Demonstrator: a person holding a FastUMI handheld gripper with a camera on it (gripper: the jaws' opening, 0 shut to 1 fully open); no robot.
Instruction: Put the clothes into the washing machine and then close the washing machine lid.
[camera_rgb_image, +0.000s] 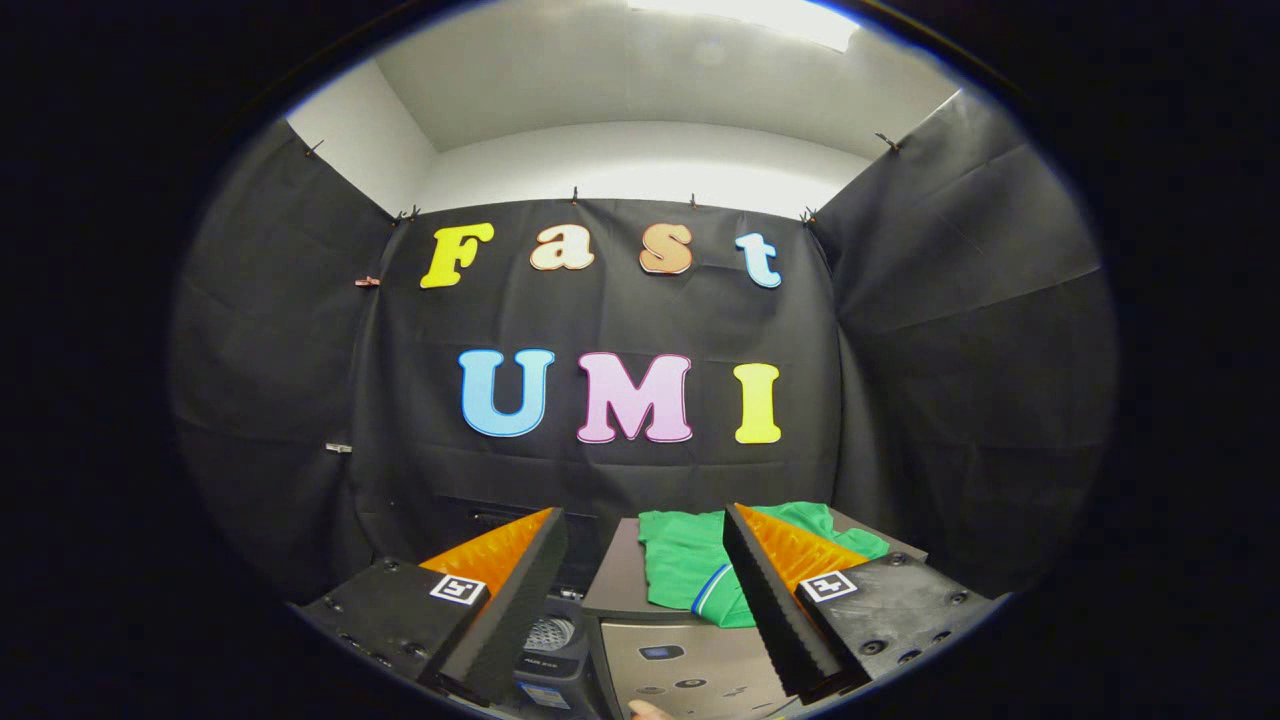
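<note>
- Gripper view: gripper (645, 535) hangs in the air with its fingers spread wide, nothing between them, touching nothing.
- Green garment (690, 570) lies just ahead of the fingers and below them, on a dark flat surface (615, 575); its right part is hidden behind the right finger (765, 590).
- Garment lies flat and spread. Long axis appears to run away from the fingers toward the booth wall; a blue-and-white trimmed edge sits at the near end. Cannot tell collar from hem.
- Washing machine (690, 665) sits below the fingers: a pale control panel, and to the left a dark opening with a perforated drum (548, 633). The lid's position cannot be made out.
- Judged step: start of the task, approach to the clothes; nothing grasped yet.
- Next move calls for lowering the open fingers onto the garment, pinching a fold near its near edge, then carrying it left to the drum opening.
</note>
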